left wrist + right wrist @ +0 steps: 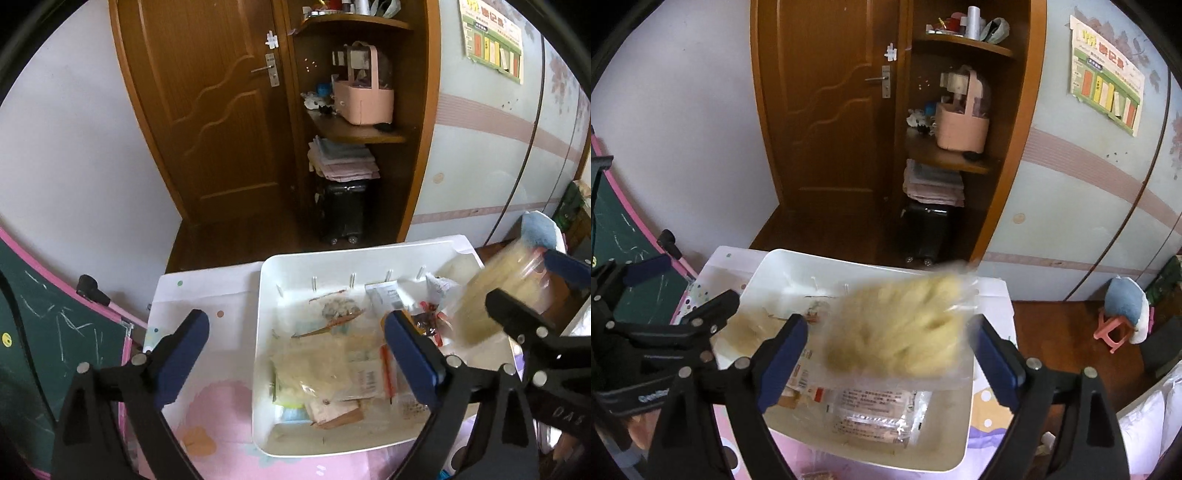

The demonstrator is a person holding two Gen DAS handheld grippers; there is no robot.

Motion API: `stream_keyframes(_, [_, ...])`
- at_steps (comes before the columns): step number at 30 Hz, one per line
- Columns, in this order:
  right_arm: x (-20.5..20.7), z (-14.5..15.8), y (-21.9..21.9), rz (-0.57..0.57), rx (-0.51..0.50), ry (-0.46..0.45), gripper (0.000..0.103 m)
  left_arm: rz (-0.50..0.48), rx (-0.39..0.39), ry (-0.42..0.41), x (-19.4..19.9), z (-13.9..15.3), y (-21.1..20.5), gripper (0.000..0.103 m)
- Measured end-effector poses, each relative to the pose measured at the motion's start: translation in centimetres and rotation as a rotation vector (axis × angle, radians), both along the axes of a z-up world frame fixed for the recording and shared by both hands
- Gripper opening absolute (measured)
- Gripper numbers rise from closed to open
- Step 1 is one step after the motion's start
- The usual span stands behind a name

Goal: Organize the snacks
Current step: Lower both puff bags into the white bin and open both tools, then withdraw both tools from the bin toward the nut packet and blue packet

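While both pairs of fingers stand apart, the right gripper has a blurred clear bag of pale yellow snacks between its blue pads, and contact with either pad cannot be judged. The left gripper is empty, its fingers straddling the left wall of the white tray. In the tray lie assorted snack packets, spread over its floor. The tray rests on a bench with a pink patterned cover. Beyond stand a wooden door and shelves.

Soft daylight, fisheye-bent edges, motion-blurred snack bag.
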State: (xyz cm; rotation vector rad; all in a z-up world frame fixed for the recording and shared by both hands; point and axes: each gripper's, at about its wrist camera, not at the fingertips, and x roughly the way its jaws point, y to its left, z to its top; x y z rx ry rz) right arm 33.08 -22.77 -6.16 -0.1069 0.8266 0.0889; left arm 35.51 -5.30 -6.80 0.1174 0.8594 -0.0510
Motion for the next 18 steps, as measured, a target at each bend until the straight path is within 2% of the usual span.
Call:
stream_keyframes(9, [-1.6, 0.3, 0.5, 0.007, -0.019, -0.007, 0.094, -0.003, -0.013, -0.001, -1.8, 0.7, 0.6, 0.096])
stream_keyframes(18, [-5.2, 3.0, 0.2, 0.0, -0.026, -0.01, 0.094, -0.006, -0.011, -0.051, -6.2, 4.5, 1.5, 0.096])
